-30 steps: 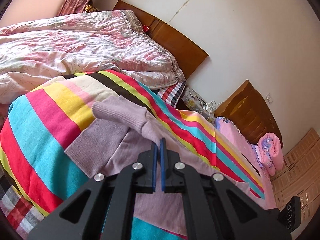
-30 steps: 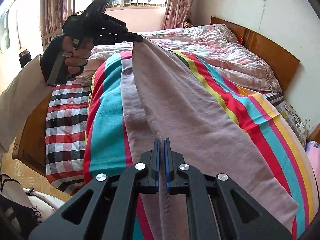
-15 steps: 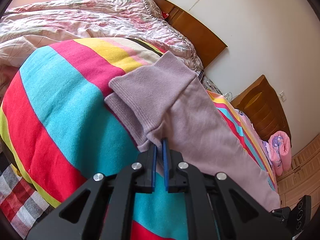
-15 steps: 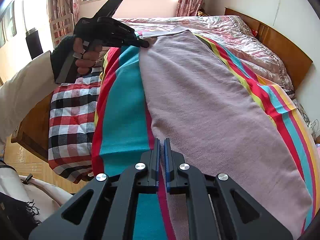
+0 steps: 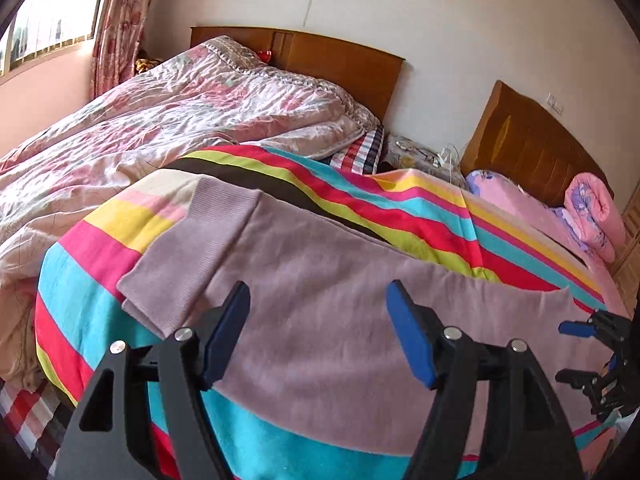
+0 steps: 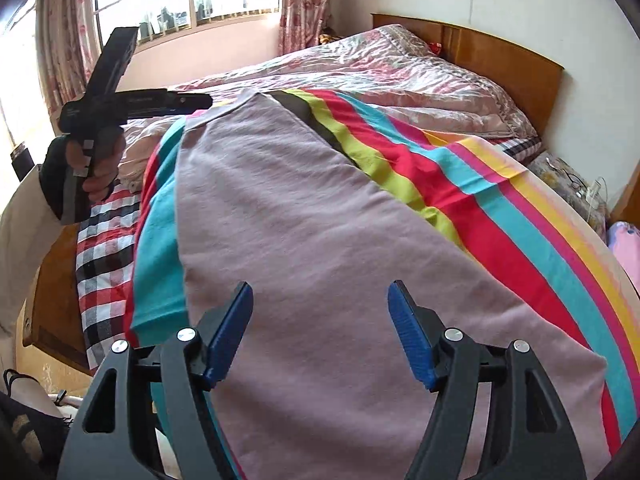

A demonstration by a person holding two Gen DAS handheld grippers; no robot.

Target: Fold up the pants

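Now your left gripper (image 5: pixel 318 306) has its jaws wide and opening, with nothing pinched between them; the pants (image 5: pixel 340 300) lie flat on the striped blanket (image 5: pixel 400 208) just below and beyond the blue pads. Your right gripper (image 6: pixel 320 304) is the same: jaws wide apart and opening, the fabric spread under the gap, neither pad pressing on it.

Taking the striped blanket as your landmark, the pants (image 6: pixel 288 240) lie lengthwise along its near side, on the teal and red bands, with the black and green stripes running along their far edge. The ribbed cuff end (image 5: pixel 192 256) sits toward the blanket's end nearest the window, below your left jaws; the wider end lies under your right jaws.

The pants are a dull lilac knit, laid double and fairly smooth, with only soft ripples. The cuffs are stacked slightly offset, one ribbed edge peeking out beneath the other.

From the right wrist view, your left hand (image 6: pixel 94 160) holds its gripper above the blanket's far corner, off the fabric.
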